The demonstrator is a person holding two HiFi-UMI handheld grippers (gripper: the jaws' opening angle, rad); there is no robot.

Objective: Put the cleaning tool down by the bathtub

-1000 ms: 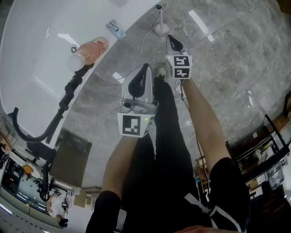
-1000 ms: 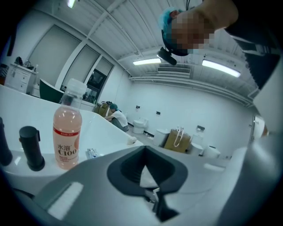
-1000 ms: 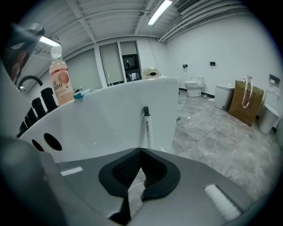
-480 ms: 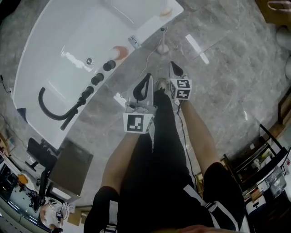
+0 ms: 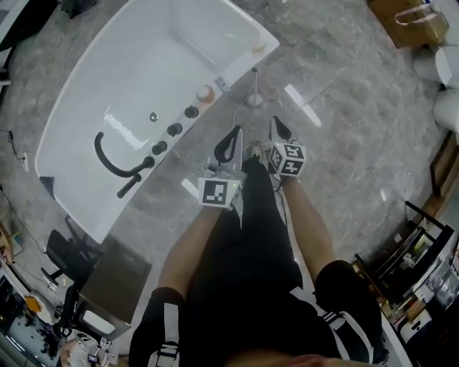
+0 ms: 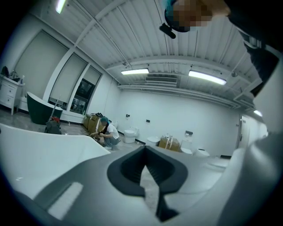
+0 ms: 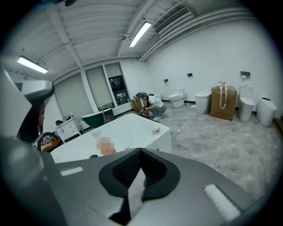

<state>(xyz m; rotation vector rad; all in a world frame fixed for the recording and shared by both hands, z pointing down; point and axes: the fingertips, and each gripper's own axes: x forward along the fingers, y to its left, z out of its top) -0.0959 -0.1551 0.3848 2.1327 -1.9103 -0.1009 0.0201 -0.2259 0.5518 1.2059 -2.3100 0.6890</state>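
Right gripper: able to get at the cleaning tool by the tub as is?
Probably yes: the cleaning tool stands on open floor beside the bathtub, nothing between it and the right gripper. Its jaws are shut, so they must open.

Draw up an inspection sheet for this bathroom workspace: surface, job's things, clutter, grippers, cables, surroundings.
Surface: grey marble floor, glossy with glare from the lights; no spill seen.
Job's things: cleaning tool stands upright on the floor beside the white bathtub; neither gripper holds it.
Clutter: pink bottle, small packet and a pale small item on the tub rim.
Grippers: left gripper and right gripper both shut and empty, above the person's legs.
Cables: white cable lies on the floor, apparently from the tool's base.
Surroundings: cardboard box, toilets, shelving, a crouching person in the distance.
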